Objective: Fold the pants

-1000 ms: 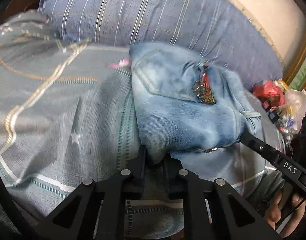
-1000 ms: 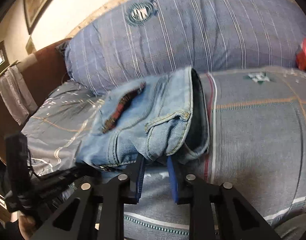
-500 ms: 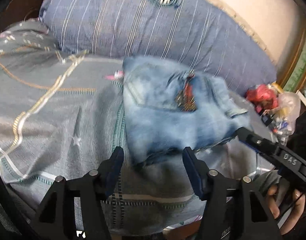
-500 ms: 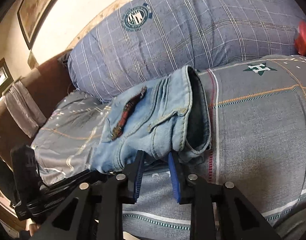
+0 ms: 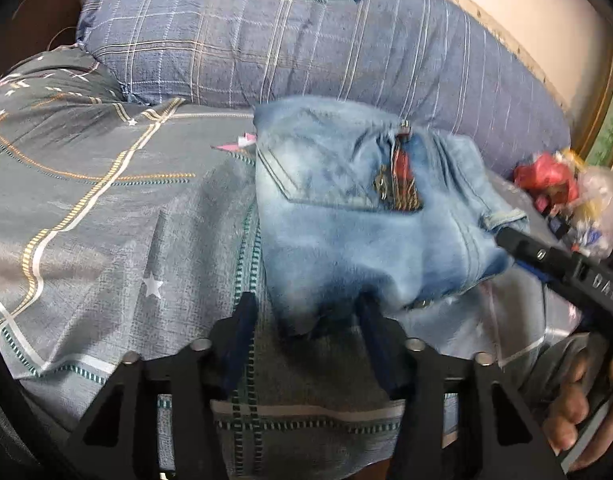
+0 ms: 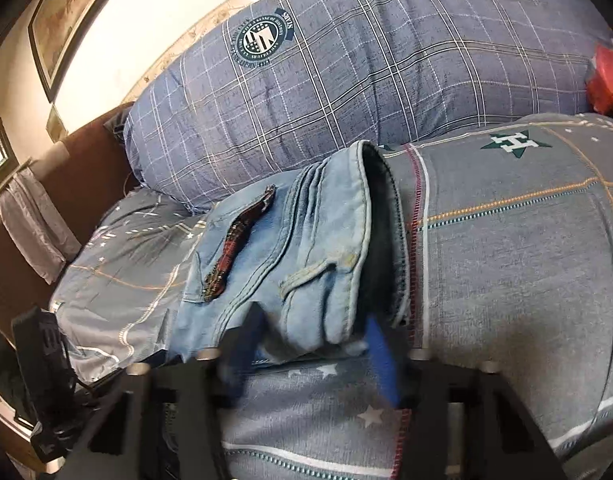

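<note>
Left tool (image 5: 304, 334): fingers spread wide, nothing clamped, near edge of the folded jeans (image 5: 370, 216) sits in the gap between them without either pad clearly touching. Right tool (image 6: 314, 354): fingers also apart, straddling the near corner of the jeans (image 6: 290, 256); blue pad (image 6: 382, 360) on its right side is blurred, contact can't be confirmed. In the left view the right tool (image 5: 562, 268) comes in from the right with its tip at the jeans' edge by a belt loop, and the right hand (image 5: 578, 400) grips its handle at the lower right. In the right view the left tool's body (image 6: 42, 380) shows at the far left. Jeans: light blue denim, folded into a compact bundle, lying on the grey patterned bedspread (image 5: 106, 220) just in front of the blue plaid pillow (image 5: 290, 40). Back pocket and a red-dark beaded patch (image 5: 402, 184) face up; waistband opening faces the right side in the right view. Beyond: a pile of red and clear plastic bags (image 5: 566, 196) at the bed's right edge, framed picture (image 6: 62, 24) on the wall, grey cloth (image 6: 34, 224) hanging at the left.
</note>
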### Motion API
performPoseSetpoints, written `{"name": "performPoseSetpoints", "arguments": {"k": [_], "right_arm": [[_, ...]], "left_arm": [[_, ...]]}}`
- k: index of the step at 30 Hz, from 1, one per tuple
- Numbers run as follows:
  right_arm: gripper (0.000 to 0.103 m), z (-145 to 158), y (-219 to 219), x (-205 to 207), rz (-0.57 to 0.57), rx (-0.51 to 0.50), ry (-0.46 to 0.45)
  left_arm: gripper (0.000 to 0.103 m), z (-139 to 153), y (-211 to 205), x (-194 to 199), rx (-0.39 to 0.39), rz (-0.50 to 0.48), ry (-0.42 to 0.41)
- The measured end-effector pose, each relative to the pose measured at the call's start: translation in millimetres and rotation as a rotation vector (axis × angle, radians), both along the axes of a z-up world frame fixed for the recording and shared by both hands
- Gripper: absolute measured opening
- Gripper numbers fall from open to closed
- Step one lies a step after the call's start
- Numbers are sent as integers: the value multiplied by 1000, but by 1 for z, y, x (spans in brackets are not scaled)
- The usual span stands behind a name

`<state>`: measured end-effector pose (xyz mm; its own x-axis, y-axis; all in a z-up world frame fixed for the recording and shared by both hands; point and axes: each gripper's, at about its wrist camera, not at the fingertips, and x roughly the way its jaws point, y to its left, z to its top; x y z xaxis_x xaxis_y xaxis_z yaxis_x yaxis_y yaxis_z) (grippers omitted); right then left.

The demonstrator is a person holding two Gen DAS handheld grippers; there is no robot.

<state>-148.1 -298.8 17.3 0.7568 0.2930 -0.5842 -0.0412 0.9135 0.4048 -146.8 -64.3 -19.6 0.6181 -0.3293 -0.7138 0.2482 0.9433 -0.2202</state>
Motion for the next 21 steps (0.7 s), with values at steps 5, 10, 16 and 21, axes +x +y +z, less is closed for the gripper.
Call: {"name": "performPoseSetpoints", "arguments": {"k": [5,10,16,21], "right_arm": [[29,4,3,-8,-11,-25,-26],[28,10,8,-15,-17,-45,-60],[30,1,5,-13,-24,-9,-25],[32,6,4,-18,-33,11,-53]], "left_arm": [[25,-6,-6,0,68,4,0],[20,-5,-3,1,76,2,-13],[20,-3,-4,-2,82,9,-24],[20,0,-5,-4,93,5,-30]]}}
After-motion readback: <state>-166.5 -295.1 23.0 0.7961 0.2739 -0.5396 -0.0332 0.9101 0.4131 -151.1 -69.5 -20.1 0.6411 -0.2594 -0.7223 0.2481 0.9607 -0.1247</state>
